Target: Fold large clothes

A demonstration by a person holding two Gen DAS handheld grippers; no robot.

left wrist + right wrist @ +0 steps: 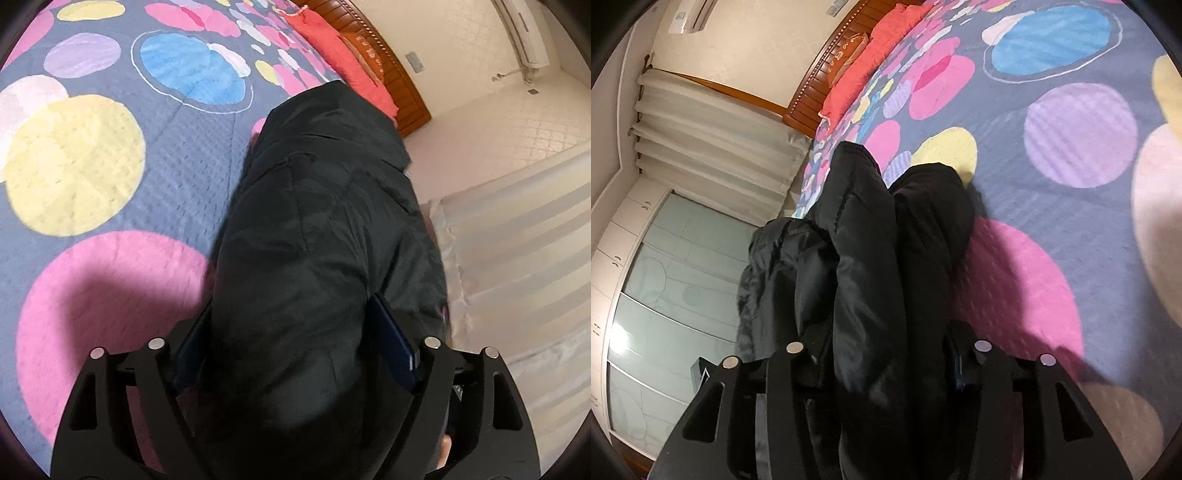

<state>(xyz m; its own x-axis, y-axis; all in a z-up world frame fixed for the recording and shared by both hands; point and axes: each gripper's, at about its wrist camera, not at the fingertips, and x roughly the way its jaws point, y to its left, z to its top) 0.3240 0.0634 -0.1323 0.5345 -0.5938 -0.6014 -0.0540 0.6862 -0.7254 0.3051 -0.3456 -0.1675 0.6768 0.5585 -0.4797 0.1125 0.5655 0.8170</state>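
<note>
The bed (92, 155) carries a black jacket (325, 229) bunched at its 3 o'clock edge, its folds hiding both grippers' fingertips; the left gripper (295, 354) and right gripper (886, 354) tilt down, jaws apart with padding between, contact unclear.

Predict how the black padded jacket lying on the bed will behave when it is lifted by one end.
The black padded jacket would probably flop and sag, since it already bunches into soft folds. Its puffy quilting suggests it is light for its bulk. The shiny fabric looks slippery, so it may slide on the bedspread or slip out of a loose grip.
</note>
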